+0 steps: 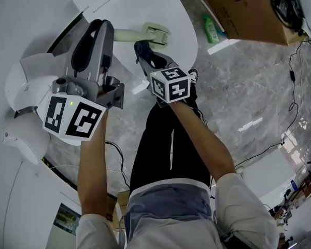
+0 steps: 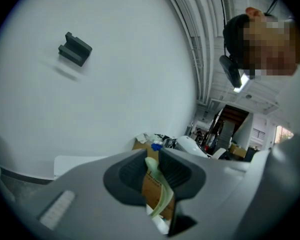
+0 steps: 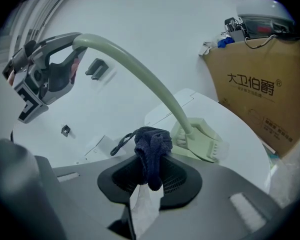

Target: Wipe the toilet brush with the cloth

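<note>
left gripper (image 2: 151, 170): its jaws are being held clenched on the pale green handle of the brush (image 3: 140, 66).
right gripper (image 3: 149, 176): a bunched dark blue cloth (image 3: 151, 146) is being pinched between its jaws, with a fold being left hanging over the pads.
brush: the handle is being carried in an arc from the left gripper down to the flat head, which is being rested on the white lid (image 1: 145, 7).
cloth: it is being held just beside the brush head, above the lid; contact cannot be told.
box (image 1: 243, 9): cardboard, being seen beyond the lid on the grey floor.
bottle (image 1: 212, 29): green, being seen between lid and box.
</note>
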`<state>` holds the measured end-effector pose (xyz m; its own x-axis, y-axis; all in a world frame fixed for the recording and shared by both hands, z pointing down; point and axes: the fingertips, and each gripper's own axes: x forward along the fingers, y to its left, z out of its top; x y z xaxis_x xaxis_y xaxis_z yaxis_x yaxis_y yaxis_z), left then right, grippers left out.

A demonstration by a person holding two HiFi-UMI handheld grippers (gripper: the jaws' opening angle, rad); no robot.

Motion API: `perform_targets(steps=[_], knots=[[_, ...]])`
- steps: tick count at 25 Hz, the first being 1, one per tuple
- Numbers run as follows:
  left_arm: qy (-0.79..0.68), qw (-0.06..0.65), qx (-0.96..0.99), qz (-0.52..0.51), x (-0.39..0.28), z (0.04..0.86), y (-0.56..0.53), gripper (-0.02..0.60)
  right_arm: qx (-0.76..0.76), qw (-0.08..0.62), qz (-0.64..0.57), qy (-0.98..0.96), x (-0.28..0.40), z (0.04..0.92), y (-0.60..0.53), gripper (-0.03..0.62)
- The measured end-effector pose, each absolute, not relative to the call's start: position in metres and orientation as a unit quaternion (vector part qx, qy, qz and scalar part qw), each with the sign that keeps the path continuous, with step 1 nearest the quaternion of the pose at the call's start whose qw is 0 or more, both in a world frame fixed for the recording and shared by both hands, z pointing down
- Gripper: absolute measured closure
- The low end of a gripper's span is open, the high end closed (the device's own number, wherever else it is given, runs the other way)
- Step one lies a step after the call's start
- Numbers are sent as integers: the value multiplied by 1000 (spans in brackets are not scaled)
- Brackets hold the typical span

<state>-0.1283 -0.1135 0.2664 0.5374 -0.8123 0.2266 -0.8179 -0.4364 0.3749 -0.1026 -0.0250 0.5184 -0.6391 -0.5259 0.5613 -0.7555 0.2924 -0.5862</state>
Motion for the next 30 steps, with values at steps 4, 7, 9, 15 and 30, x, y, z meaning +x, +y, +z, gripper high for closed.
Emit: perform_targets(steps=[4,7,9,15,30], knots=[[-485,220,846,0,-128,267,-113,581,403,135,440,-791,-103,532,-27,523],[-492,219,842,-10,-129,266,-113,581,399,145,433,-796,-103,538,-26,523],[-498,217,840,-17,-129,266,-112,581,397,149,430,-797,-102,541,-25,523],[-503,212,838,-15,-129,267,-111,581,410,135,455,-779,-86,550,-24,523],[-504,214,836,-23,-128,265,-112,581,411,135,460,-776,-70,554,-15,522]])
